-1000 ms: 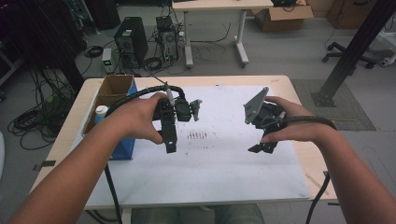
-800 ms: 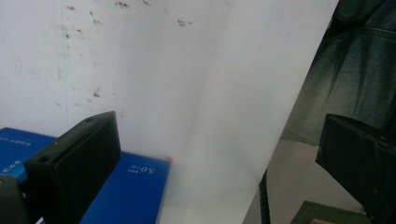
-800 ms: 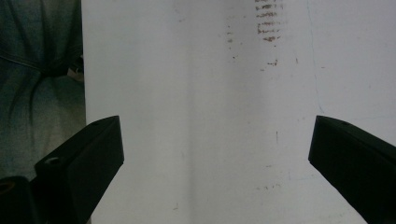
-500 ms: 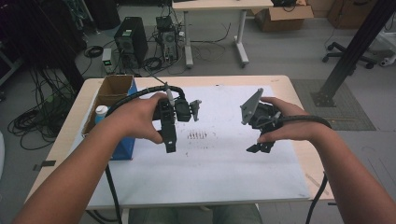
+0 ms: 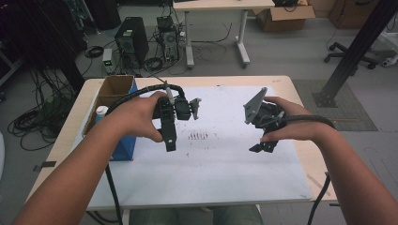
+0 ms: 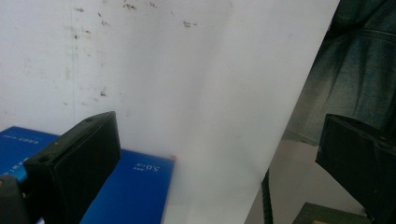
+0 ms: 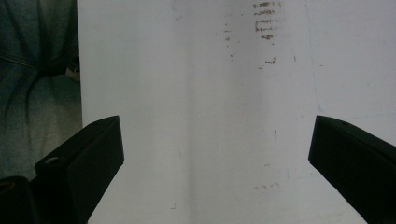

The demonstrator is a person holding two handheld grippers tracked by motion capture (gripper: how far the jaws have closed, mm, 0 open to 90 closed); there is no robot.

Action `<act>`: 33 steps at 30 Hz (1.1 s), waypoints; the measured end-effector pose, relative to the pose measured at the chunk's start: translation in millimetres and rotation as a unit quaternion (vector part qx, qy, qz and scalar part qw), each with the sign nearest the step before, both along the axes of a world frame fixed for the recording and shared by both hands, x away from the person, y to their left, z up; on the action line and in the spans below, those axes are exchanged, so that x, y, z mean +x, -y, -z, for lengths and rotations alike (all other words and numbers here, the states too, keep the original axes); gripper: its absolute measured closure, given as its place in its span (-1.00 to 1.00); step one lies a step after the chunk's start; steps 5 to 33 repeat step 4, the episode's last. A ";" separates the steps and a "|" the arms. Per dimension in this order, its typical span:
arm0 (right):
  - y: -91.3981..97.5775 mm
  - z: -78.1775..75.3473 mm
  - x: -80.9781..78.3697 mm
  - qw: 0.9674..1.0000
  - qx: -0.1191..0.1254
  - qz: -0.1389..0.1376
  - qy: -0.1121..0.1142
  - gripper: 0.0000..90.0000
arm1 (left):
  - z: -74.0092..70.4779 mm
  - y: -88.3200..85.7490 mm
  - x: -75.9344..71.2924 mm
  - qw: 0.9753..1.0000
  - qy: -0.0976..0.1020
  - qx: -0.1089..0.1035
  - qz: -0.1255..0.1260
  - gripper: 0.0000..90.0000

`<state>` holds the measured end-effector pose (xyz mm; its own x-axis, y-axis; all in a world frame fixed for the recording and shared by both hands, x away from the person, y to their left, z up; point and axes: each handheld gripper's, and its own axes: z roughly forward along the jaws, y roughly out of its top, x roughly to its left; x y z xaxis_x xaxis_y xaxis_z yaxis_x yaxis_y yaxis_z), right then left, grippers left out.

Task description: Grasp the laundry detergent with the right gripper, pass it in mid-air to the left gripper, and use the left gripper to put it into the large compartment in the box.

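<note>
Both grippers hang over a white sheet [image 5: 225, 164] that covers the table. My left gripper [image 5: 170, 143] is held left of centre, its jaws pointing back toward the person. In the left gripper view the left gripper [image 6: 217, 133] is open, its jaws wide apart with nothing between them. My right gripper [image 5: 262, 147] hovers right of centre, also tilted toward the near edge. In the right gripper view the right gripper [image 7: 215, 128] is open over bare sheet. A patch of brown marks [image 5: 199, 136] lies between the two hands.
A blue box [image 5: 123, 147] lies at the sheet's left edge, with a white-capped bottle [image 5: 101, 111] and an open cardboard box [image 5: 112, 89] behind it. The person's jeans [image 6: 355, 79] sit past the near edge. Cables trail from both grippers.
The right hand has drifted slightly left and away with its gripper. The left gripper has stayed nearly still. Both stay open.
</note>
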<state>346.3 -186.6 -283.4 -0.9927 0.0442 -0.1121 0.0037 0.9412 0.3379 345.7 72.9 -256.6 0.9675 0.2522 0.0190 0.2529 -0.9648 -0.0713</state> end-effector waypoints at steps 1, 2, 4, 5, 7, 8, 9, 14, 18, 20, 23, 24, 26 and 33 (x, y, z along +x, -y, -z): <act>0.2 0.3 0.0 1.000 0.001 0.000 0.000 -0.92 | 0.1 -0.5 0.0 1.000 -0.001 -0.001 -0.001 -0.99; 0.4 0.3 -0.2 1.000 0.002 0.001 0.001 -0.92 | -0.2 -0.9 0.3 1.000 0.001 -0.001 -0.001 -0.99; 1.0 0.3 -0.8 1.000 0.006 0.002 0.001 -0.92 | -0.7 -2.0 0.4 1.000 0.003 -0.001 -0.002 -0.99; 1.0 0.3 -0.8 1.000 0.006 0.002 0.001 -0.92 | -0.7 -2.0 0.4 1.000 0.003 -0.001 -0.002 -0.99; 1.0 0.3 -0.8 1.000 0.006 0.002 0.001 -0.92 | -0.7 -2.0 0.4 1.000 0.003 -0.001 -0.002 -0.99; 1.0 0.3 -0.8 1.000 0.006 0.002 0.001 -0.92 | -0.7 -2.0 0.4 1.000 0.003 -0.001 -0.002 -0.99; 1.0 0.3 -0.8 1.000 0.006 0.002 0.001 -0.92 | -0.7 -2.0 0.4 1.000 0.003 -0.001 -0.002 -0.99; 1.0 0.3 -0.8 1.000 0.006 0.002 0.001 -0.92 | -0.7 -2.0 0.4 1.000 0.003 -0.001 -0.002 -0.99; 1.0 0.3 -0.8 1.000 0.006 0.002 0.001 -0.92 | -0.7 -2.0 0.4 1.000 0.003 -0.001 -0.002 -0.99; 1.0 0.3 -0.8 1.000 0.006 0.002 0.001 -0.92 | -0.7 -2.0 0.4 1.000 0.003 -0.001 -0.002 -0.99; 1.0 0.3 -0.8 1.000 0.006 0.002 0.001 -0.92 | -0.7 -2.0 0.4 1.000 0.003 -0.001 -0.002 -0.99; 1.0 0.3 -0.8 1.000 0.006 0.002 0.001 -0.92 | -0.7 -2.0 0.4 1.000 0.003 -0.001 -0.002 -0.99; 1.0 0.3 -0.8 1.000 0.006 0.002 0.001 -0.92 | -0.7 -2.0 0.4 1.000 0.003 -0.001 -0.002 -0.99; 1.0 0.3 -0.8 1.000 0.006 0.002 0.001 -0.92 | -0.7 -2.0 0.4 1.000 0.003 -0.001 -0.002 -0.99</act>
